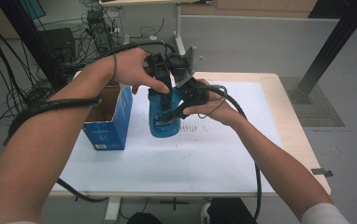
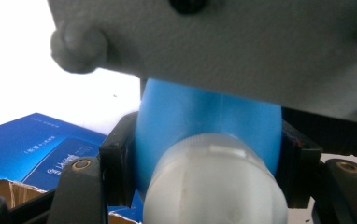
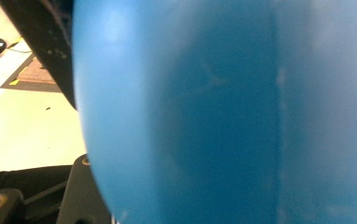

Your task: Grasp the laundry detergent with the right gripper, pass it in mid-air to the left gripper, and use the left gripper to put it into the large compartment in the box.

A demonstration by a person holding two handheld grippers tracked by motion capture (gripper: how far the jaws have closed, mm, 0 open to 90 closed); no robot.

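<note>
Two grippers on blue bottle (image 1: pixel 164 114) above table (image 1: pixel 242 154): left gripper (image 1: pixel 163 88) clamped at neck below white cap (image 2: pixel 214 186), right gripper (image 1: pixel 179 109) closed against body. Blue box (image 1: pixel 109 123) beside.

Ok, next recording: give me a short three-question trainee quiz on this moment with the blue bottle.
1. True or false: the blue bottle stands beside the open blue box, not inside it.
2. What does the left gripper clamp? A) the bottle's neck below the white cap B) the box flap C) a cable
3. Which gripper's own view shows the bottle's blue wall up close?

Key: 1 true. 2 A. 3 the right gripper, closed on the bottle too.
</note>
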